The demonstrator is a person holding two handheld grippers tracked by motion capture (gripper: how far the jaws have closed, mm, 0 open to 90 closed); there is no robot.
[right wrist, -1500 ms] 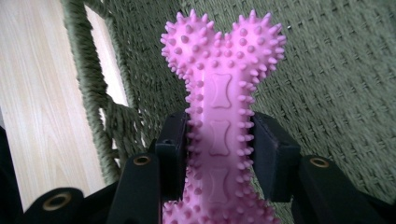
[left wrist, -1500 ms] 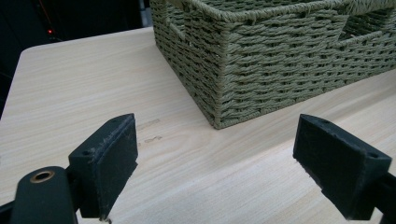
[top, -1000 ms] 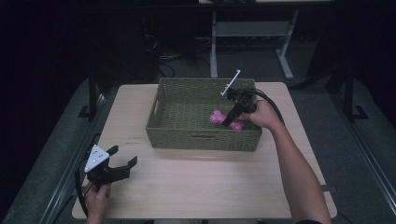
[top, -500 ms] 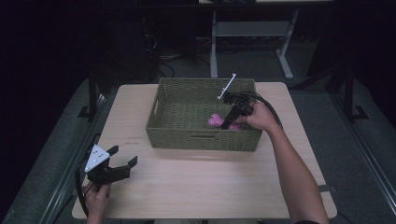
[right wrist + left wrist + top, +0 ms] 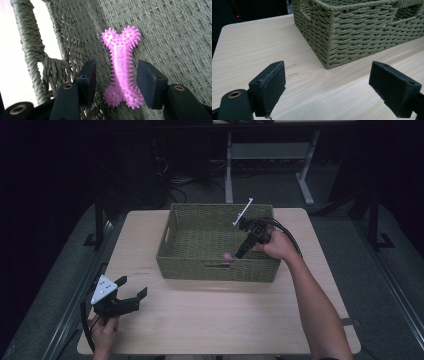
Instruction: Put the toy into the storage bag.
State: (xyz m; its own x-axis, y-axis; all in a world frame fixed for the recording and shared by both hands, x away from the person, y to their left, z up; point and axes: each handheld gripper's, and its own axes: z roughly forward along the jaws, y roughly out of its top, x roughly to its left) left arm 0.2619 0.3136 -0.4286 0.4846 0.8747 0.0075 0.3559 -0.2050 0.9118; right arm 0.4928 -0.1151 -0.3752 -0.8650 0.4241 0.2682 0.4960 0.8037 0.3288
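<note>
A pink spiky bone toy (image 5: pixel 122 67) lies on the woven floor of the green wicker basket (image 5: pixel 215 270), near its front wall, and shows as a pink spot (image 5: pixel 228 255) in the high view. My right gripper (image 5: pixel 116 63) reaches down into the basket (image 5: pixel 175 30) and straddles the bone. Its jaws have just been opening, and a gap shows between each pad and the toy. From above, the right gripper (image 5: pixel 240 254) points down and left from the hand. My left gripper (image 5: pixel 134 286) rests near the table's front left corner, open and with nothing in it (image 5: pixel 327 72).
The basket (image 5: pixel 362 32) stands at the back middle of the light wooden table (image 5: pixel 225 320), with a handle hole in its front wall. A white stick (image 5: pixel 243 212) leans over its back rim. Dark floor and a metal stand lie beyond.
The right gripper's jaws have parted from the pink bone, which now sits lower against the basket's front wall with less of it showing. The left gripper has not moved.
</note>
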